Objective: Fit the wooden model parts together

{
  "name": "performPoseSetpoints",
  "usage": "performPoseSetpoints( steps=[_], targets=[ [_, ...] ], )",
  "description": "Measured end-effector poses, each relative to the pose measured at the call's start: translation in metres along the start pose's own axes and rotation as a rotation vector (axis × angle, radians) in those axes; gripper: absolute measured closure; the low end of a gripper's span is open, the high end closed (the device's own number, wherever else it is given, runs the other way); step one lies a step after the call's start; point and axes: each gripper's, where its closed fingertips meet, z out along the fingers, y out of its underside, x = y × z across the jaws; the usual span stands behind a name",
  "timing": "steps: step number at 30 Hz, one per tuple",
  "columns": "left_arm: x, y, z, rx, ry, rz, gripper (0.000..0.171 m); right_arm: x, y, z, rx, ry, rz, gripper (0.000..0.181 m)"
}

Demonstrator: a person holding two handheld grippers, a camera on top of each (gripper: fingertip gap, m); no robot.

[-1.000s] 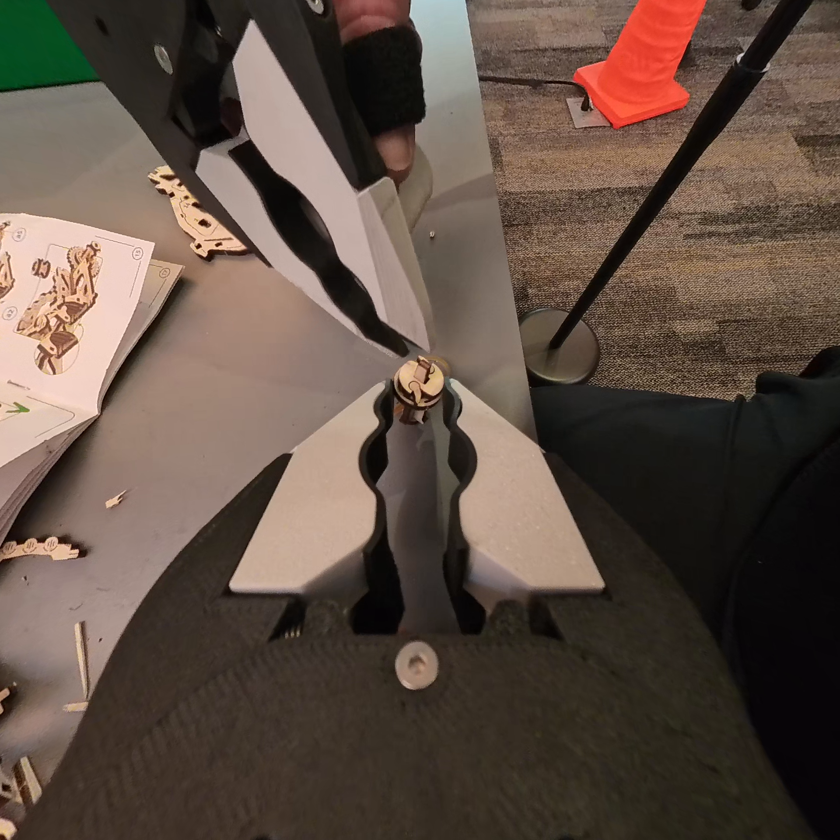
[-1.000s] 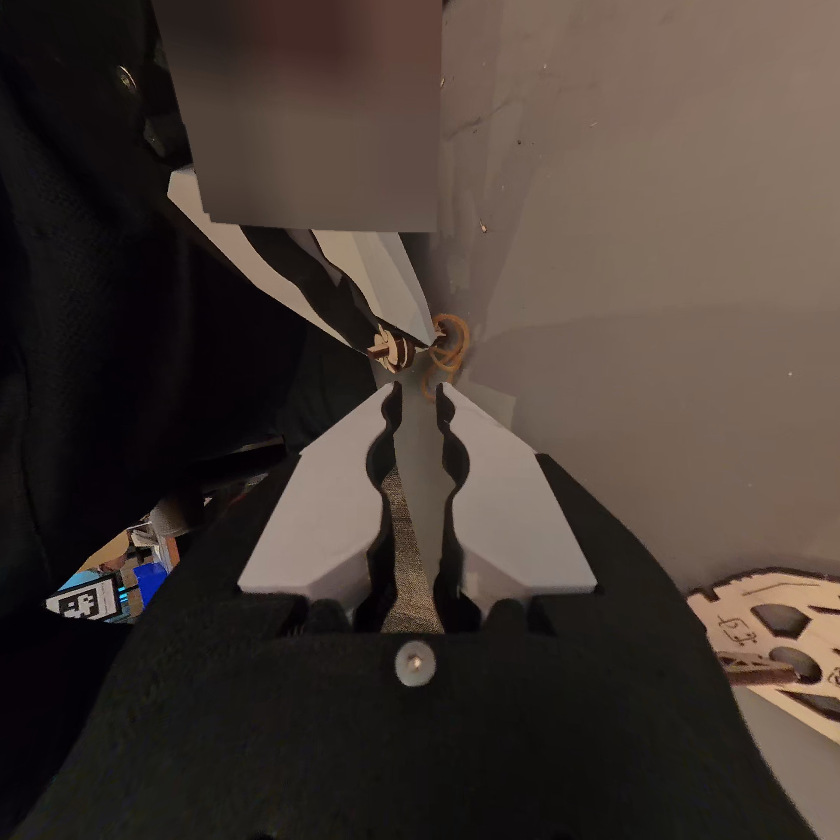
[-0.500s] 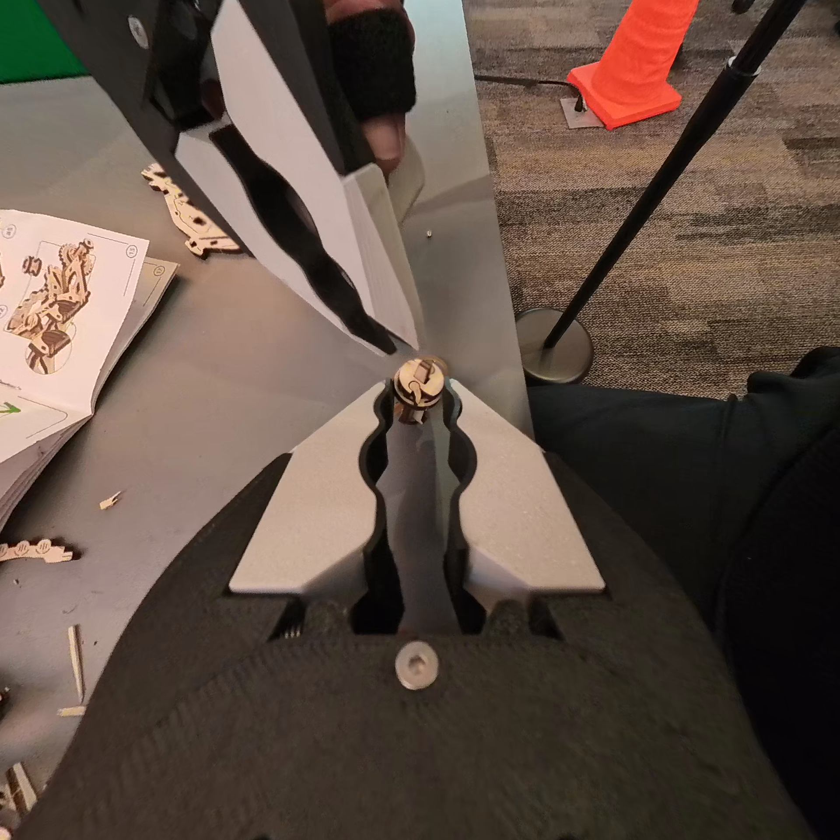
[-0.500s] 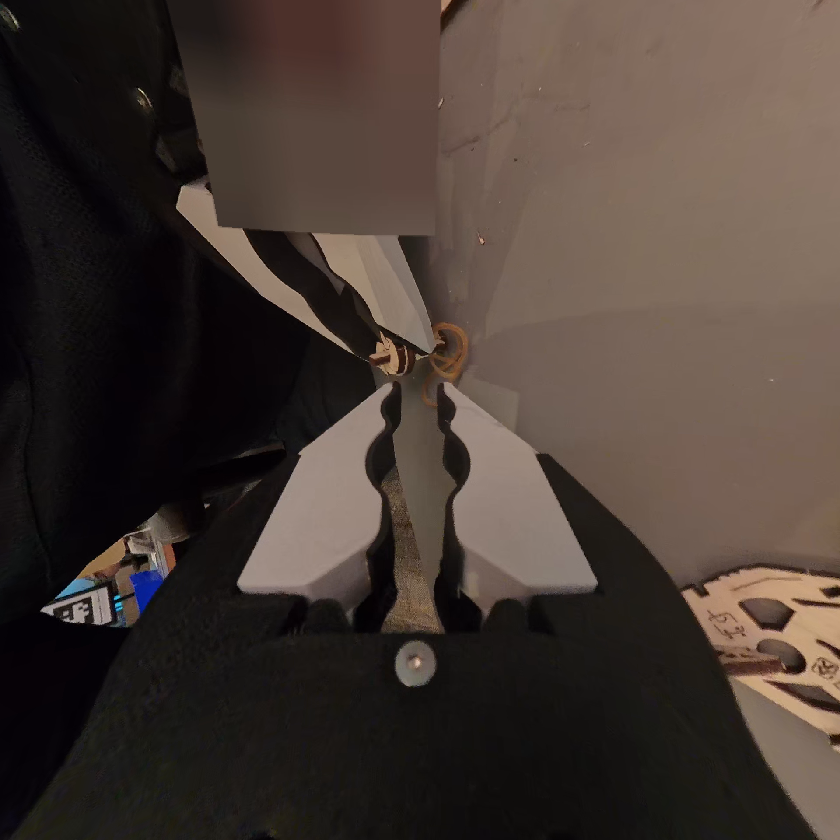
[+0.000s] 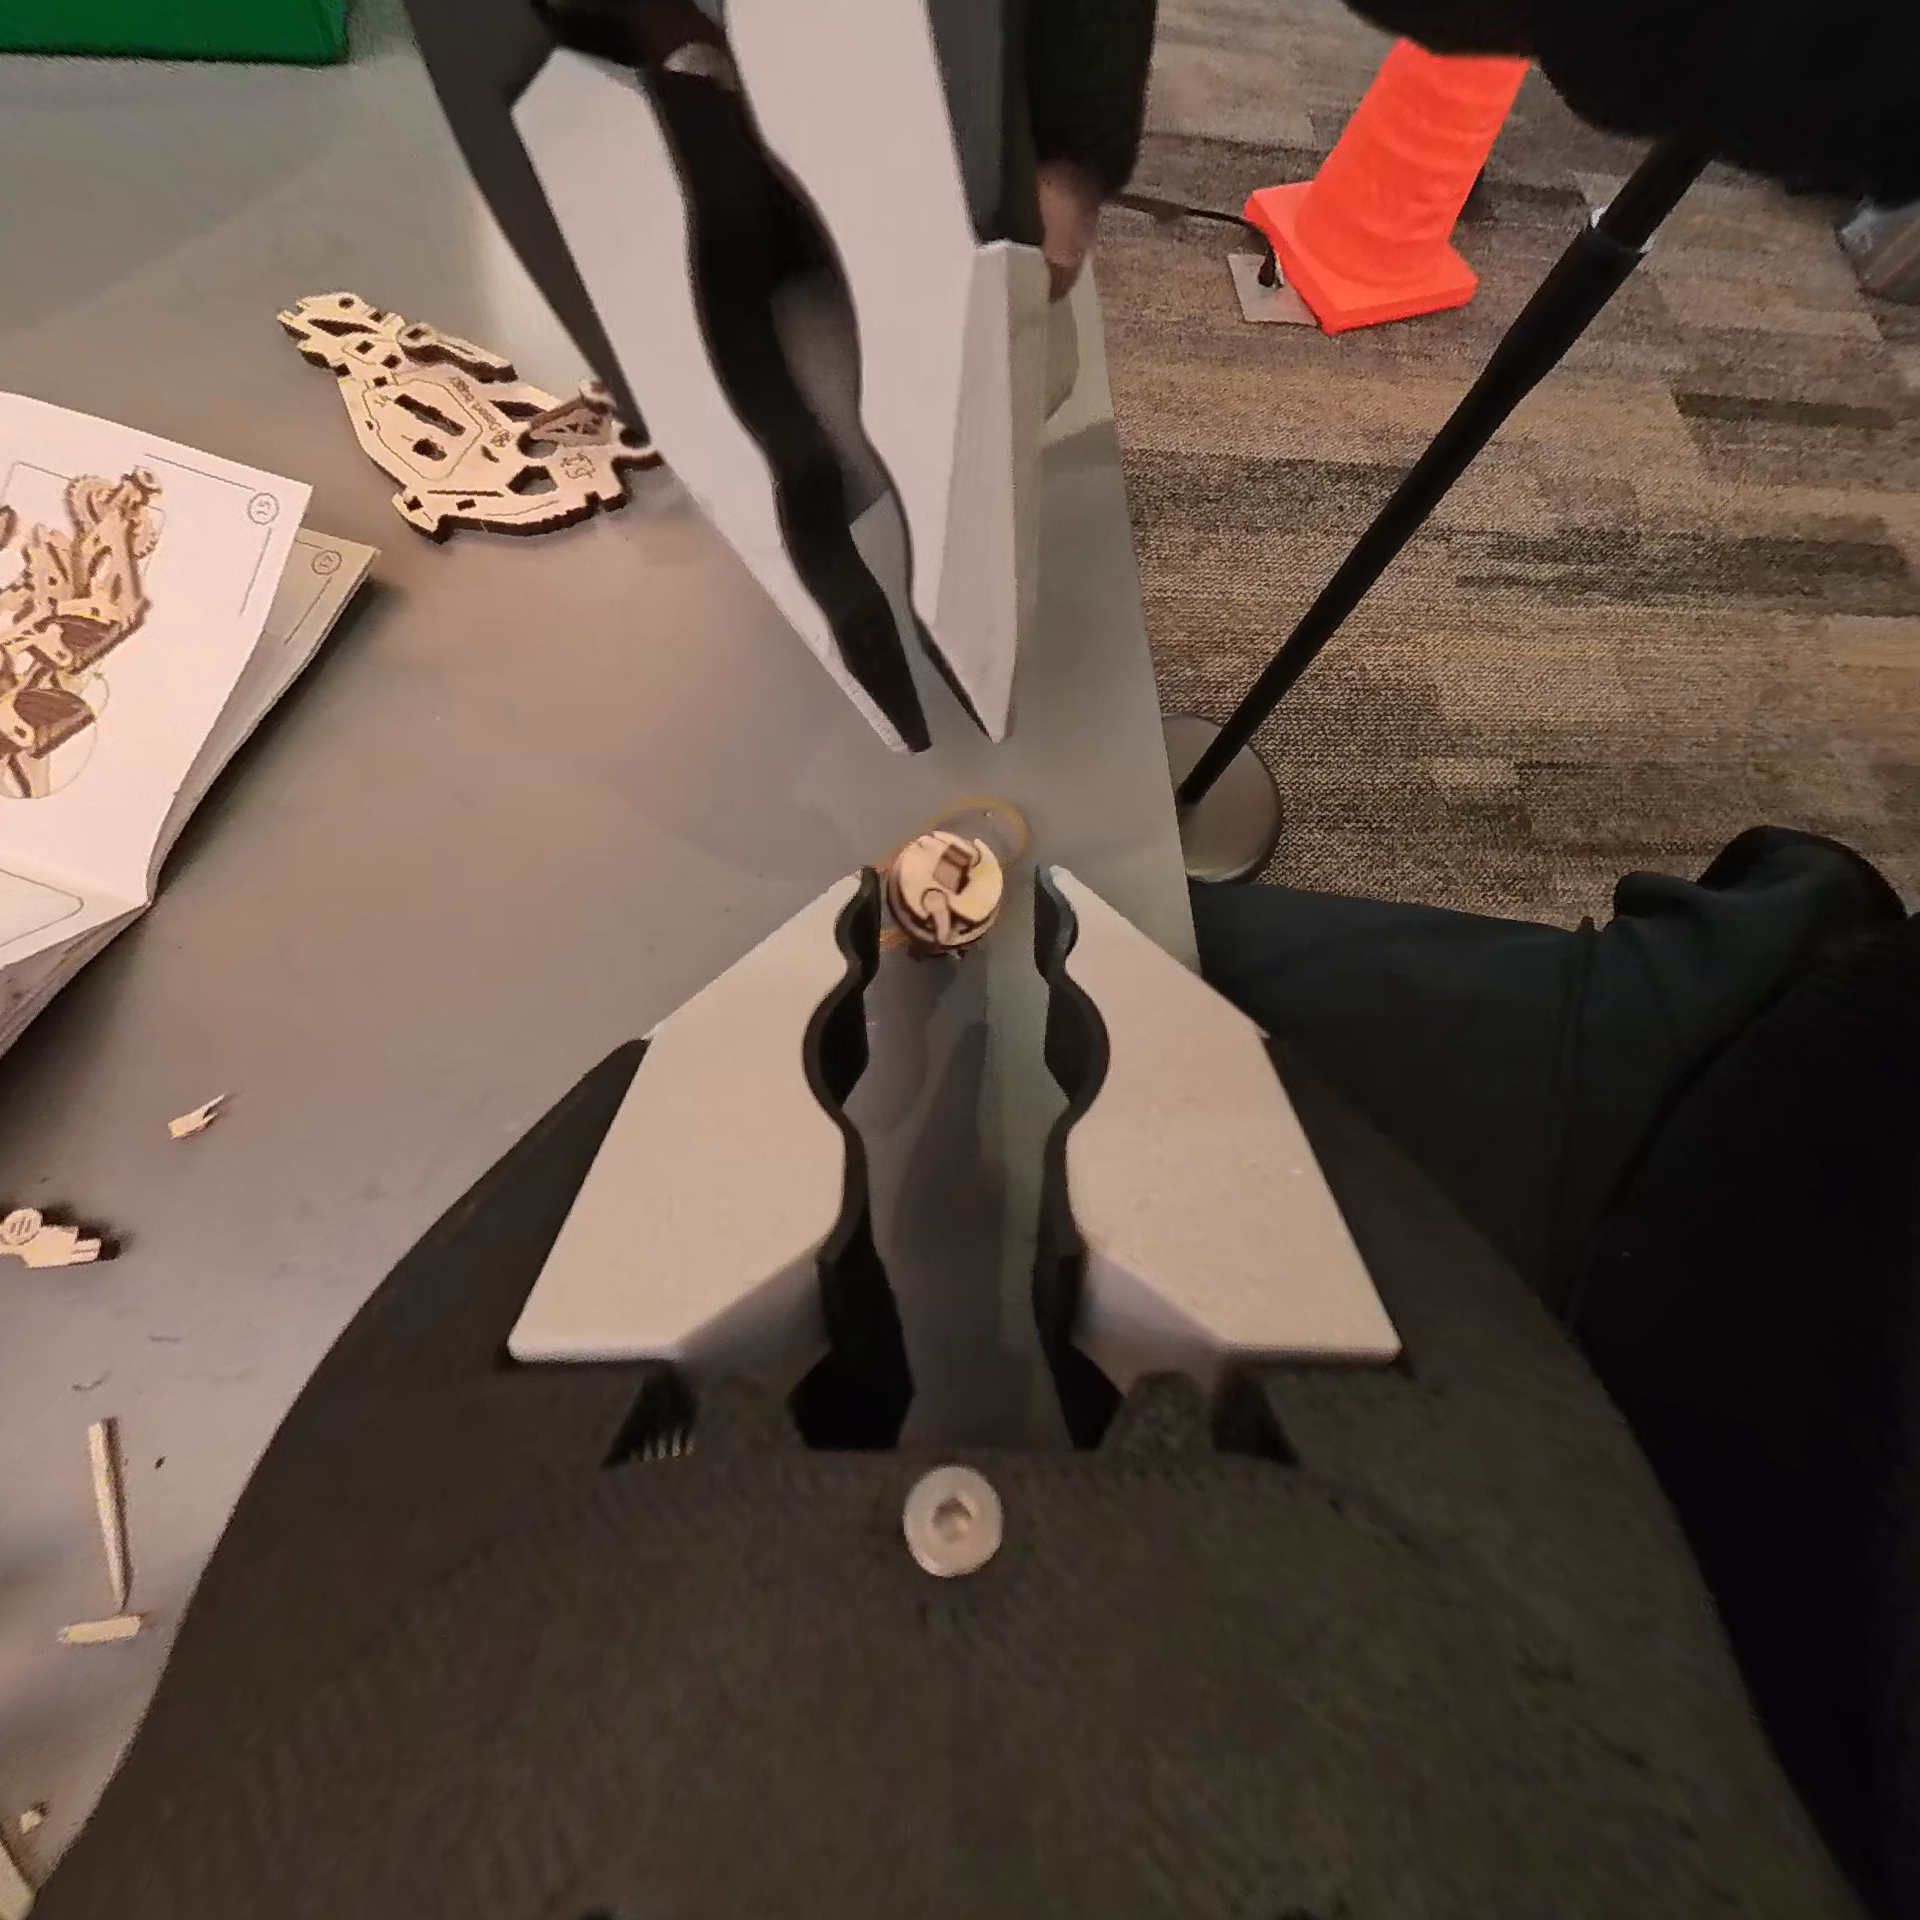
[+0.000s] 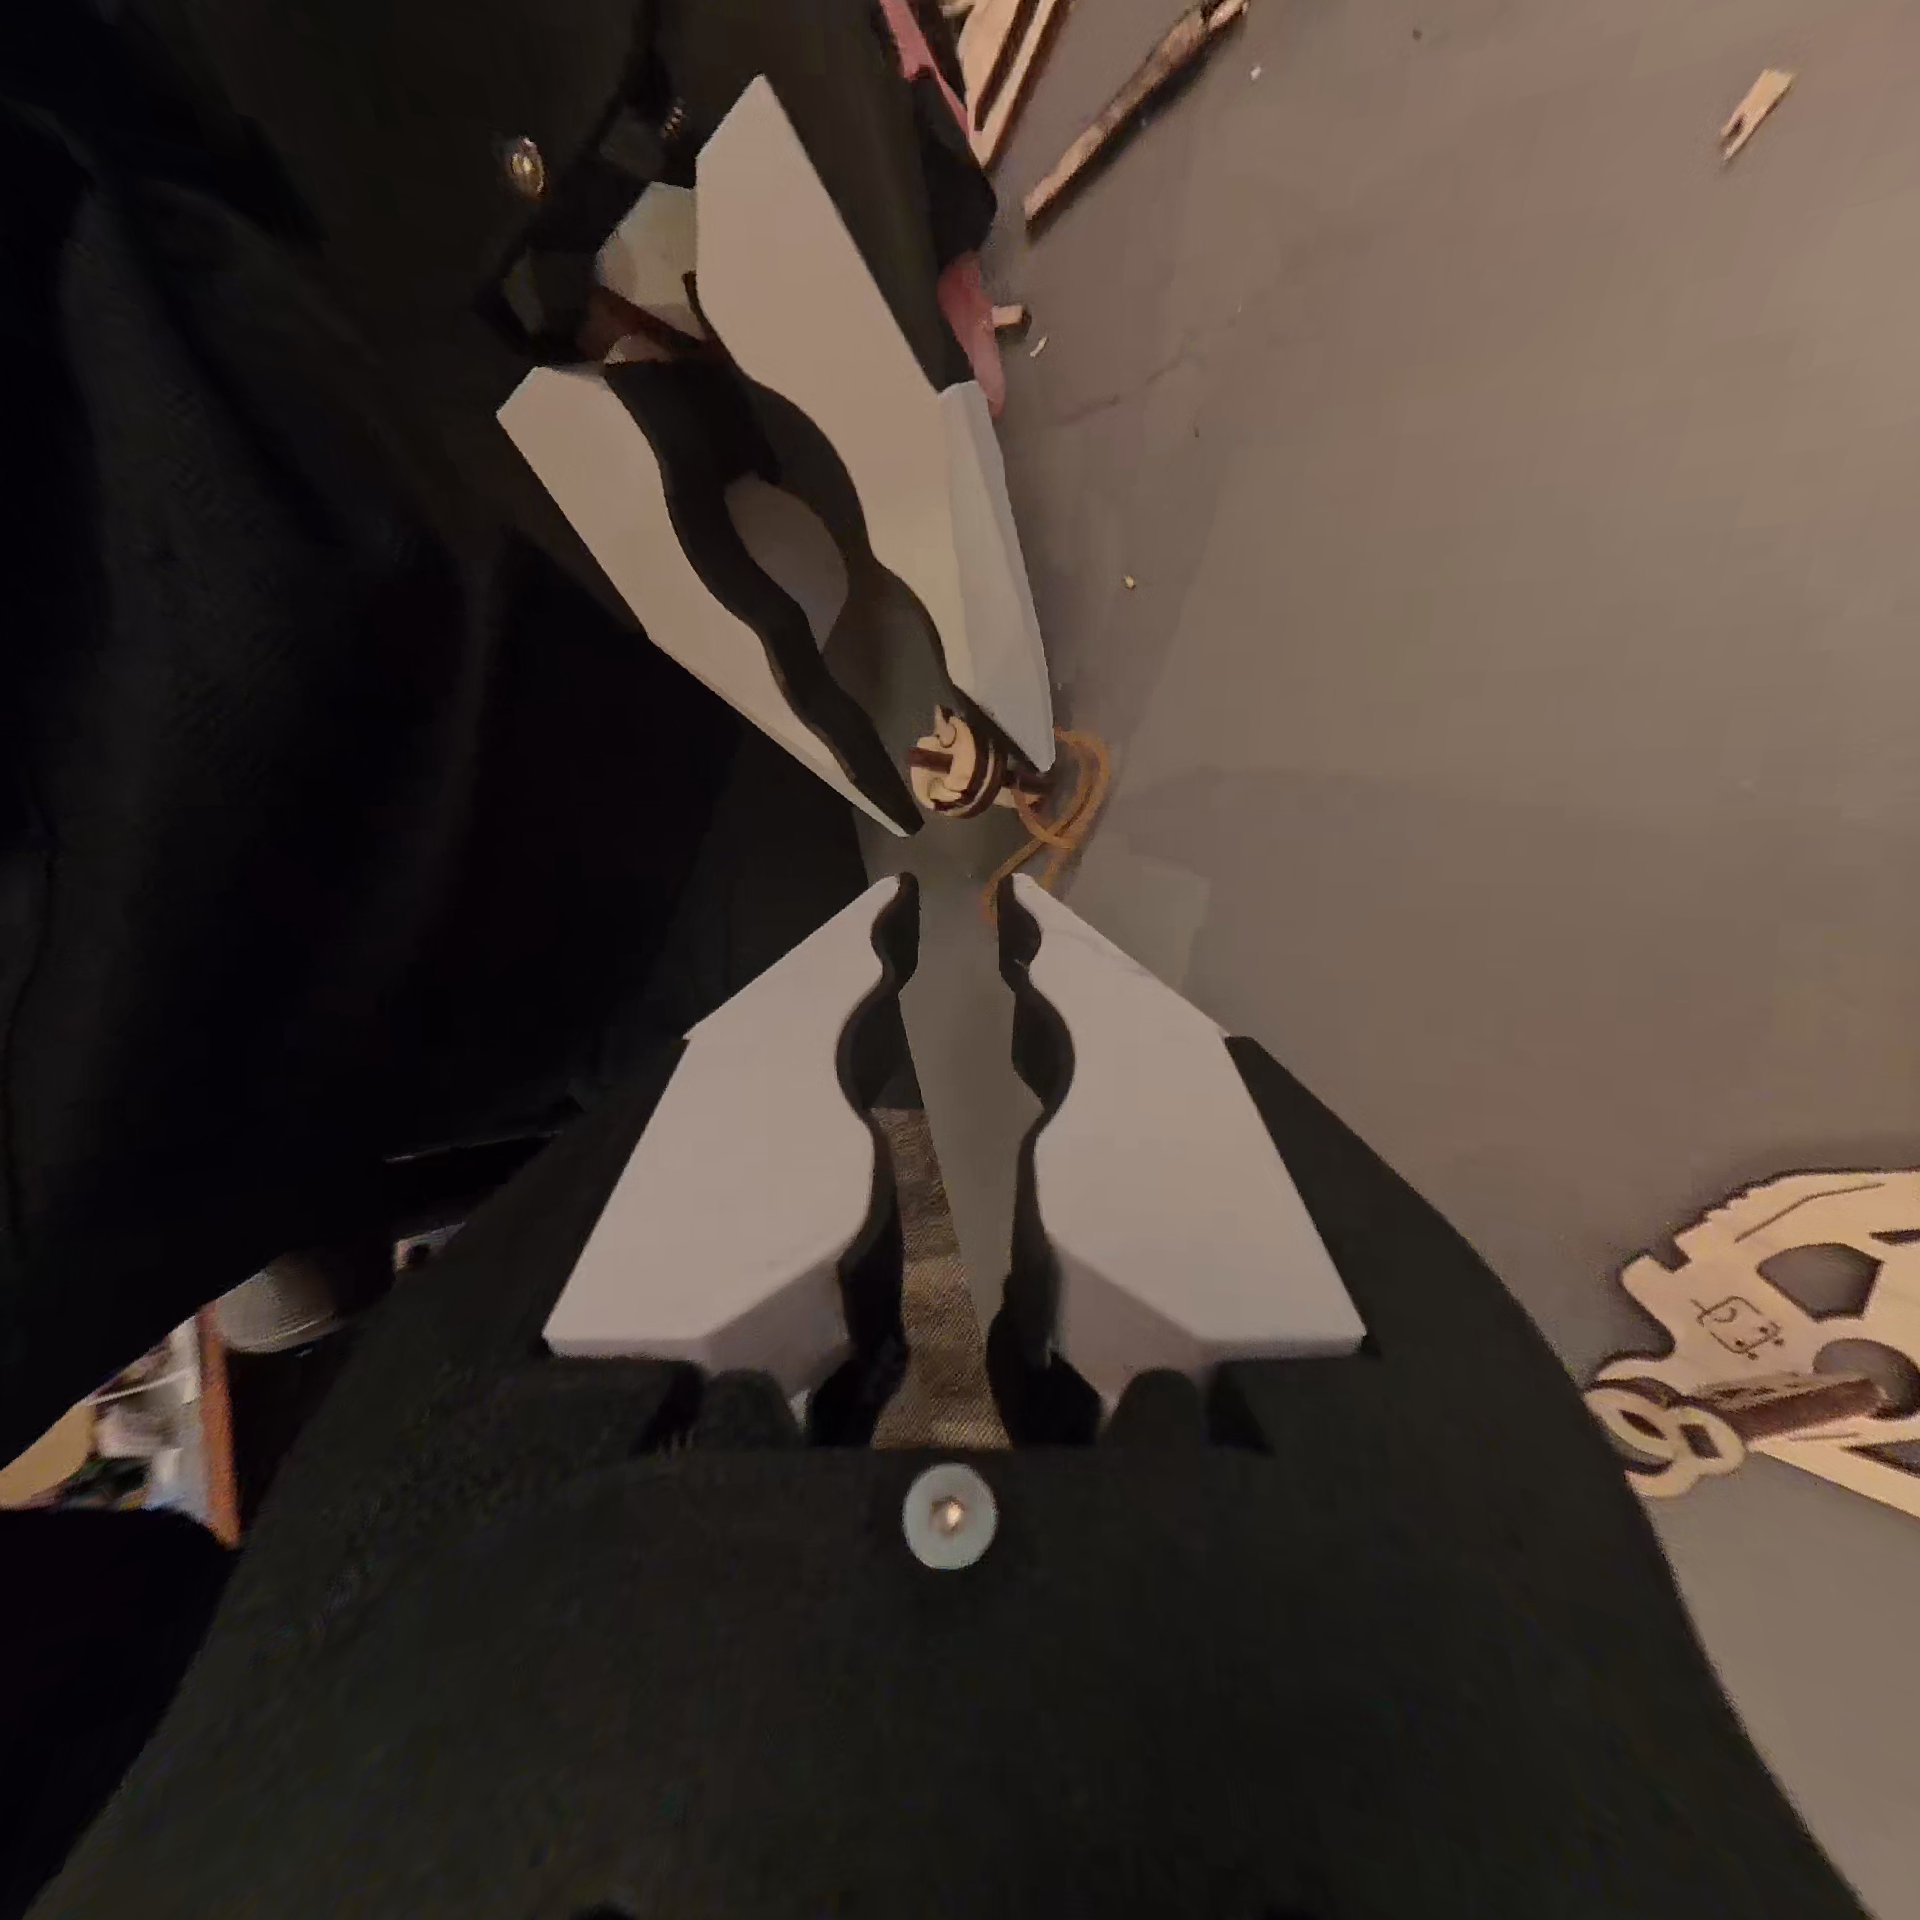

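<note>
A small round wooden model part (image 5: 943,891) sits between the tips of my left gripper (image 5: 953,878), near the grey table's (image 5: 520,831) right edge. The jaws stand wider than the part. It touches the left fingertip (image 5: 857,894), with a gap to the other finger. A tan rubber band (image 5: 987,816) lies just behind it. My right gripper (image 6: 966,883) is slightly open and empty, tips just short of the part (image 6: 951,774) and next to the band (image 6: 1070,800). It shows in the left wrist view (image 5: 951,736) above the part, pointing down.
An open instruction booklet (image 5: 125,623) and a flat wooden cut-out piece (image 5: 468,436) lie at the left, with small wood scraps (image 5: 47,1242). A wooden parts sheet (image 6: 1787,1340) lies at the right. Off the table are an orange cone (image 5: 1371,187), a stand pole (image 5: 1455,436) and a dark-clothed leg (image 5: 1558,1039). The tips of both grippers are at nearly the same place. Both grippers' tips are roughly 15 centimetres from the flat wooden cut-out piece (image 5: 468,436).
My left gripper has opened and let go of the round wooden part it was clamping. My right gripper has drawn back from the part and stands more upright.
</note>
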Motion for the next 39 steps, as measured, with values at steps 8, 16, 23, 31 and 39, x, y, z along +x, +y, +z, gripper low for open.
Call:
performPoseSetpoints(
  steps=[8, 16, 23, 31, 39],
  targets=[
    [-0.003, -0.001, -0.020, 0.034, -0.024, -0.022, 0.148, 0.000, -0.010, 0.003, 0.149, 0.247, -0.205, 0.150],
    [-0.001, -0.001, -0.018, 0.032, -0.049, 0.028, 0.169, 0.003, -0.020, 0.016, 0.235, 0.434, -0.342, 0.148],
    [-0.001, 0.000, -0.015, 0.019, -0.062, 0.047, 0.171, 0.003, -0.020, 0.020, 0.227, 0.462, -0.383, 0.161],
    [-0.003, -0.001, -0.016, 0.028, -0.062, 0.036, 0.171, 0.003, -0.021, 0.021, 0.226, 0.459, -0.387, 0.164],
    [-0.002, -0.004, -0.021, 0.061, -0.046, 0.008, 0.171, 0.003, -0.022, 0.021, 0.232, 0.453, -0.381, 0.162]
  ],
)
